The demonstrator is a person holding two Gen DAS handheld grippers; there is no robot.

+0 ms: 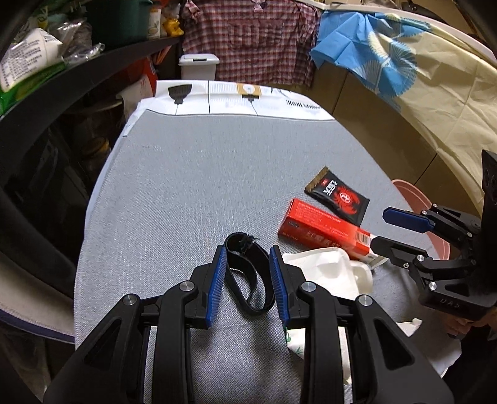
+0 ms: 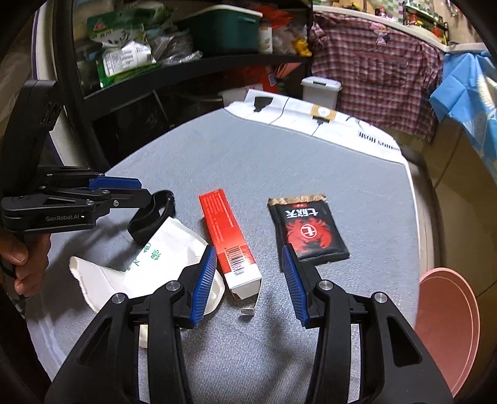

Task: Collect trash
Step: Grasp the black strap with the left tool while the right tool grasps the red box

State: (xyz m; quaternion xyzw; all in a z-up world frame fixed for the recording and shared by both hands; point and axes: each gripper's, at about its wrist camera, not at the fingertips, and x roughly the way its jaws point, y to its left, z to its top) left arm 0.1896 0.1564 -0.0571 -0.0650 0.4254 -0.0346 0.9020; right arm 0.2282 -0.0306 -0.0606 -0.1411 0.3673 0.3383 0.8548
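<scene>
A plaid shirt is hanging at the far side, with a blue patterned cloth draping to its right. A white lidded bin is standing just beyond the desk's far edge. On the left, a dark shelf is carrying a green storage box and plastic packets.

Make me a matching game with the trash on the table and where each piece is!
Things:
1. black strap
2. red box
3. black packet
4. pink bin

Places:
A. beside the table's edge
B. between the left hand-held gripper fingers
C. farthest right on the table
D. in front of the open right hand-held gripper

Pairs: 1-B, 2-D, 3-C, 4-A
</scene>
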